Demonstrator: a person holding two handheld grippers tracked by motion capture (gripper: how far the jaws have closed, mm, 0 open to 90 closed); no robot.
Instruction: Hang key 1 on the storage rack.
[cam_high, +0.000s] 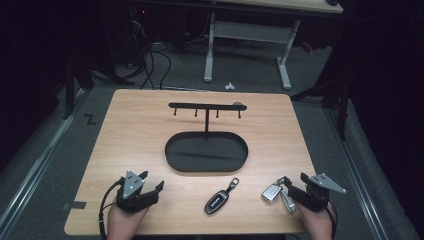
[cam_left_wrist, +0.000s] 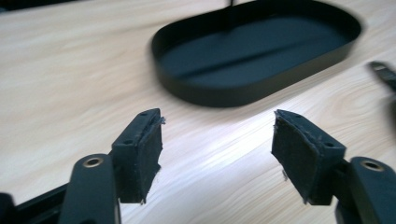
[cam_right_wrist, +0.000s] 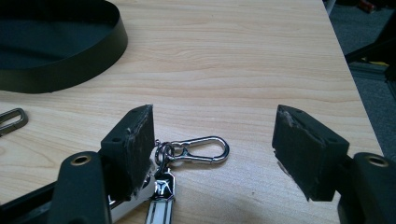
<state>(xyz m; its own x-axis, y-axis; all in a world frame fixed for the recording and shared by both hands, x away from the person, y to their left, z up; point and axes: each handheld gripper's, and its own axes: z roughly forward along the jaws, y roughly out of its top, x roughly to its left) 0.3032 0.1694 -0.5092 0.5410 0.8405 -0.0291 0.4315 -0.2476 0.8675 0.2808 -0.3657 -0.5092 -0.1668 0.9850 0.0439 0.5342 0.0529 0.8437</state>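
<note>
Silver key bunch (cam_high: 276, 192) on table, right hand-held gripper (cam_high: 295, 189) spread just over it, left hand-held gripper (cam_high: 151, 181) spread

A light wooden table top (cam_high: 150, 125) serves as the landmark. On its middle stands a black oval metal tray (cam_high: 206, 152), with a thin black upright post (cam_high: 206, 122) rising from the tray's far edge and carrying a black horizontal bar with four small hooks (cam_high: 206, 106). Toward the table's near edge, just in front of the tray, lies a black car key fob with a grey strap loop (cam_high: 218, 199). Beyond the table's far edge stands a white-legged desk frame (cam_high: 247, 35) on grey floor, with dark cables (cam_high: 155, 65) trailing to the far left
</note>
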